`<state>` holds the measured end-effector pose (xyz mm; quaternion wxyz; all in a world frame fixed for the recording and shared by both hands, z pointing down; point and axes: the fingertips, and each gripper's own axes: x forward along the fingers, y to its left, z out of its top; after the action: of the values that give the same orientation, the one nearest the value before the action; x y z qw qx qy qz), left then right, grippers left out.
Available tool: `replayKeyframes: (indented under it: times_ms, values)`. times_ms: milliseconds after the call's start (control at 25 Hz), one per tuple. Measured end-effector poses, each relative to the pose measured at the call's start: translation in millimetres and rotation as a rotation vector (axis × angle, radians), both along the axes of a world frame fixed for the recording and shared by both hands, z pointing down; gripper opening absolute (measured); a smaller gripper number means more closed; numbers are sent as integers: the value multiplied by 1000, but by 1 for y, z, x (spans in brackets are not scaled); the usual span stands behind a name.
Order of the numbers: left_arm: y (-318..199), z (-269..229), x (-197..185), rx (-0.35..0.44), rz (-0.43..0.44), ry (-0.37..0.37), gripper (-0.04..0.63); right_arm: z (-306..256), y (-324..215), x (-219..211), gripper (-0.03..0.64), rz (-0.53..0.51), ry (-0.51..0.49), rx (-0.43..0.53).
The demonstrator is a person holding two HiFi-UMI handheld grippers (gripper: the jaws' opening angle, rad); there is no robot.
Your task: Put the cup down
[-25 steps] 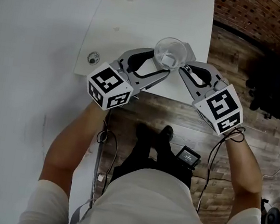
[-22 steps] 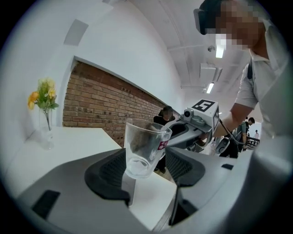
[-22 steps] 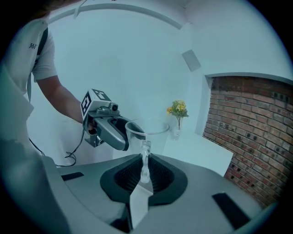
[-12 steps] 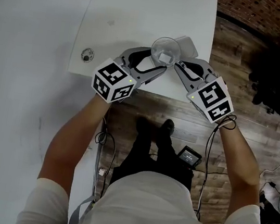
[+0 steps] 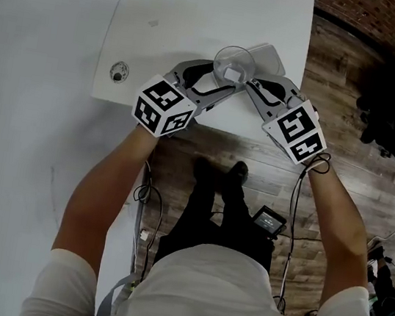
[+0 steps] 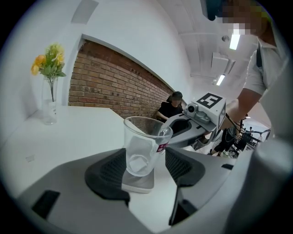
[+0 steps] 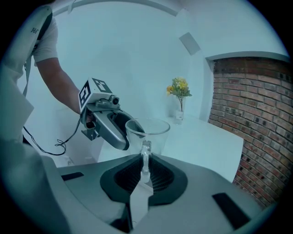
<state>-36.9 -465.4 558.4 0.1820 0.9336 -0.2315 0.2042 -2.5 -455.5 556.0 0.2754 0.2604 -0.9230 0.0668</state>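
White table [image 5: 205, 13], frame top — 1 clear cup [image 5: 234, 64] over grey coaster [image 5: 272, 55]; left gripper [image 6: 145, 157] clamps its body, right gripper [image 7: 144, 171] pinches its handle [image 7: 145, 153].

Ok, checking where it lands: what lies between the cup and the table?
A grey square coaster lies on the table right under the cup, clearest in the left gripper view.

- Head view: from above the person, steeply down onto the table [image 5: 204, 21] edge, mid-distance.
- Left gripper view: low, along its own jaws, facing the right gripper [image 6: 171, 132].
- Right gripper view: the reverse, facing the left gripper [image 7: 120, 139].
- All three share the cup [image 5: 233, 64]; the flowers [image 6: 48, 59] seemingly show only in the gripper views.
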Motion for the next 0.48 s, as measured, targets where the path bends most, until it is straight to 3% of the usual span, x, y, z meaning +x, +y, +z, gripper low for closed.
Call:
replayKeyframes:
  times_ms: [480]
  values:
    - [3,6,-1,7,-2,-39,270,7,3,-1,37,-4,13,26]
